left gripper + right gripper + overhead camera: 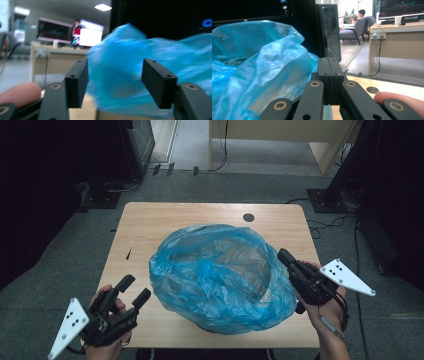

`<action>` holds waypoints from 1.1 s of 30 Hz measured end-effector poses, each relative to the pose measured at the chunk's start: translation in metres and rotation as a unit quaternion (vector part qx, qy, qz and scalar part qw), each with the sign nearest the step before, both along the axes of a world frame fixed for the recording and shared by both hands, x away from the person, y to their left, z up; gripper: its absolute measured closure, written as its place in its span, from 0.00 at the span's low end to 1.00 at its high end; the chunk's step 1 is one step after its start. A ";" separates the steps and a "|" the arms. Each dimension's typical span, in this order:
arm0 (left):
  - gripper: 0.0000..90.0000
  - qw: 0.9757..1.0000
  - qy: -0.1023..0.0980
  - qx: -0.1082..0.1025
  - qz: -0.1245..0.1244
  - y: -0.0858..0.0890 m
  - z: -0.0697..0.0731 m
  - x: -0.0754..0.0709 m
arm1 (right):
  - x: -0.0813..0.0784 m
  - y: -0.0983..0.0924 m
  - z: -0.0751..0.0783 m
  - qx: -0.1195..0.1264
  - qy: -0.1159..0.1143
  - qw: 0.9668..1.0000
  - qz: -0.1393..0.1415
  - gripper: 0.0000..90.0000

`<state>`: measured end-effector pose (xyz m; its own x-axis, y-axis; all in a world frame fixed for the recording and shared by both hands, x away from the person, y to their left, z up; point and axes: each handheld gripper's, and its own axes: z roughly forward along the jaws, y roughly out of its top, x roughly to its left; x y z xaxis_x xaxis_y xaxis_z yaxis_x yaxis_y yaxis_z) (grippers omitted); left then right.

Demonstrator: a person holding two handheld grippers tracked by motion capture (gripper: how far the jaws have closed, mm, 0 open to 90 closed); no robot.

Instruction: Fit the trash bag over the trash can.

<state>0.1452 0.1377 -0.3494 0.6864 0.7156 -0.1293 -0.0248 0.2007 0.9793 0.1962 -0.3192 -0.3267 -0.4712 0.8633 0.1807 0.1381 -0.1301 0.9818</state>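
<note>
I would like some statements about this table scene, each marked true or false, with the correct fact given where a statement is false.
1. A blue plastic bag lies on the wooden table. True.
2. The left tongs stand open, with nothing pressed between the pads. True.
3. The right tongs stand wide open. False: their jaws are pressed together, right at the bag's edge; whether they pinch any plastic cannot be told.
4. The bag is red. False: it is blue and see-through.
5. A dark round hole shows in the table beyond the bag. True.
</note>
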 end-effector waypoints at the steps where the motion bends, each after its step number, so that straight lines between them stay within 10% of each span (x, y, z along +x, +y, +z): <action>1: 0.40 1.000 -0.009 0.007 -0.005 -0.004 0.002 -0.005 | -0.002 0.001 0.000 -0.002 0.001 1.000 0.002 1.00; 13: 0.26 0.998 0.017 0.039 -0.041 -0.044 -0.016 -0.008 | -0.014 0.001 -0.001 -0.002 0.000 1.000 0.022 1.00; 22: 1.00 0.996 0.024 0.052 -0.062 -0.044 -0.020 0.002 | -0.016 -0.002 -0.004 -0.002 0.000 1.000 0.025 1.00; 27: 1.00 0.993 0.050 0.089 -0.055 -0.037 -0.030 0.013 | -0.016 -0.002 -0.005 -0.005 -0.001 1.000 0.027 1.00; 33: 1.00 0.986 0.097 0.137 0.015 -0.025 -0.052 0.035 | -0.013 -0.003 0.001 0.018 -0.015 0.999 0.037 0.89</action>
<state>0.1801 0.1132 -0.4013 0.6453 0.7619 -0.0550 0.1665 -0.0700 0.9836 0.1830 -0.3224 -0.3262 -0.5390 0.8192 0.1959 0.1198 -0.1557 0.9805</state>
